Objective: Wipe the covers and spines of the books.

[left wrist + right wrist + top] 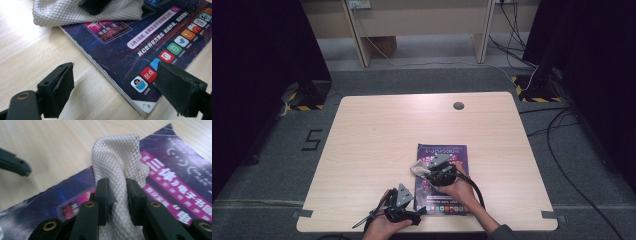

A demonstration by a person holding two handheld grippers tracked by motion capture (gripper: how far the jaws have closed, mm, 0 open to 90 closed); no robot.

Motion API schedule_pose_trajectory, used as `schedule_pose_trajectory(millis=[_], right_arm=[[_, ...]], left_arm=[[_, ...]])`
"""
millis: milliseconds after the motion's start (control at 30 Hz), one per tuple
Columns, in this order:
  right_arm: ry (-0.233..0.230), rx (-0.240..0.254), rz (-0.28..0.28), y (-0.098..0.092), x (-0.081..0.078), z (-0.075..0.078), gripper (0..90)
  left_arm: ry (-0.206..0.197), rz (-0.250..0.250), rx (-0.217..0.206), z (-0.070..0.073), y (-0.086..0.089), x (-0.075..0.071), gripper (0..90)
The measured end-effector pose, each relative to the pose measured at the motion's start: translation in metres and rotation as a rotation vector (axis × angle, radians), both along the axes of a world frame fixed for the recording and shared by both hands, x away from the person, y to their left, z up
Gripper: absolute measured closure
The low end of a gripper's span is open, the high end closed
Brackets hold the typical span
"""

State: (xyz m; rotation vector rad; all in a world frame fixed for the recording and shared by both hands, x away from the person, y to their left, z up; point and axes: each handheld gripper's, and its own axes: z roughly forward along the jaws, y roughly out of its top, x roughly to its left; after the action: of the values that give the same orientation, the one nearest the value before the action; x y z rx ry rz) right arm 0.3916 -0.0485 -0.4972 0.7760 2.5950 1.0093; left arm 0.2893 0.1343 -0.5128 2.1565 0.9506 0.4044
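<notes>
A purple magazine (444, 180) lies flat near the table's front edge. My right gripper (432, 172) is shut on a white waffle-weave cloth (418, 167), which rests on the magazine's left part. In the right gripper view the cloth (117, 167) bunches up between the two jaws, over the magazine (170, 177). My left gripper (416, 214) stands open at the magazine's front left corner. In the left gripper view its jaws straddle the magazine's (140, 45) corner edge, one over the wood and one over the cover, with the cloth (75, 12) farther off.
The wooden table (377, 135) has a cable hole (458, 105) near its far edge. Cables run over the floor at the right. A desk frame stands beyond the table.
</notes>
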Motion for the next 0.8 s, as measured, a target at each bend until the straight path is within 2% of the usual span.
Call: schedule_pose_trajectory(millis=[67,167,233,367,700,800], right_arm=[[-0.012,-0.01,0.005,0.001,-0.003,0.0,73.8],[0.007,0.012,-0.007,-0.003,-0.002,-0.001,73.3],[-0.005,0.0,-0.013,-0.008,-0.001,0.0,72.9],[-0.013,-0.003,-0.075,-0.026,0.005,0.0,72.7],[-0.023,-0.003,-0.261,-0.087,0.019,0.001,72.4],[-0.023,0.0,-0.293,-0.096,0.022,0.001,72.3]], left_arm=[[0.008,0.004,-0.002,0.001,0.002,-0.001,14.6],[0.01,0.004,-0.002,0.001,0.005,-0.001,15.5],[0.015,0.006,-0.003,0.002,0.007,-0.002,16.7],[0.013,-0.001,-0.013,0.003,0.01,-0.004,20.6],[0.03,-0.067,-0.032,0.005,0.008,-0.01,37.0],[0.032,-0.082,-0.033,0.005,0.007,-0.011,40.6]])
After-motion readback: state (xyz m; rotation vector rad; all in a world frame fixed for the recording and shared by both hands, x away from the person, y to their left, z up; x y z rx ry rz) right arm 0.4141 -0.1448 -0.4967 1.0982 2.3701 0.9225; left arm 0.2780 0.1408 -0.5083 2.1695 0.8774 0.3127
